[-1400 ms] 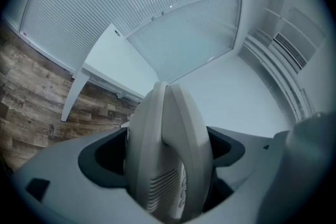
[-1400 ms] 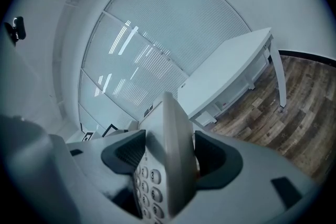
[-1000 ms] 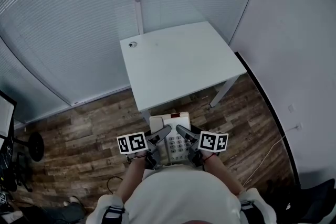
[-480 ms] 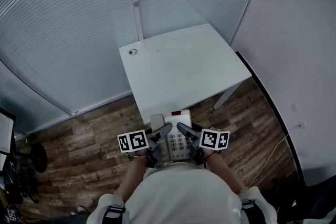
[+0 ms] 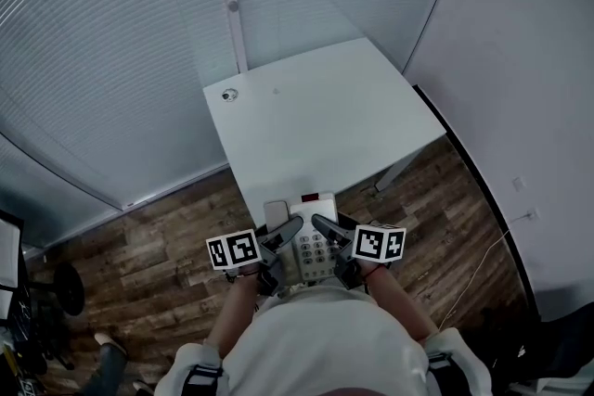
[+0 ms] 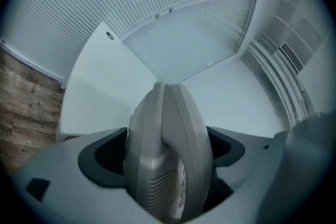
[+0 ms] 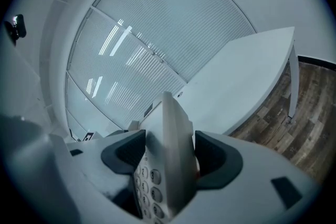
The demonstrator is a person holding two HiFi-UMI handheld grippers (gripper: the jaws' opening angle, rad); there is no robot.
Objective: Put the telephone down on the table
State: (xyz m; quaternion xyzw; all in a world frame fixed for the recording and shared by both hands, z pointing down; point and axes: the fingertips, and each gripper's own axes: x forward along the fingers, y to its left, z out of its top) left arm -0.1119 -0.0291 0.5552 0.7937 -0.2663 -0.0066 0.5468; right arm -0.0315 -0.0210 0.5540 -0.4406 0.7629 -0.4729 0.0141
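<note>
The person is holding the telephone (image 5: 312, 248) up in front of the chest, and its far end appears level with the near edge of the table (image 5: 316, 121). The left gripper (image 5: 286, 235) is clamping the handset side and the right gripper (image 5: 325, 229) the keypad side, with both sets of fingers pressed tight against the body. Judging from this, the carrying is nearly done. Lowering the telephone onto the table and letting go are not yet done.

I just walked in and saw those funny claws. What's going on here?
A person is holding a grey desk telephone with a gripper in each hand. The left gripper is shut on the side with the handset. The right gripper is shut on the side with the keypad. The phone is at the near edge of the white table and does not look set down yet.
</note>
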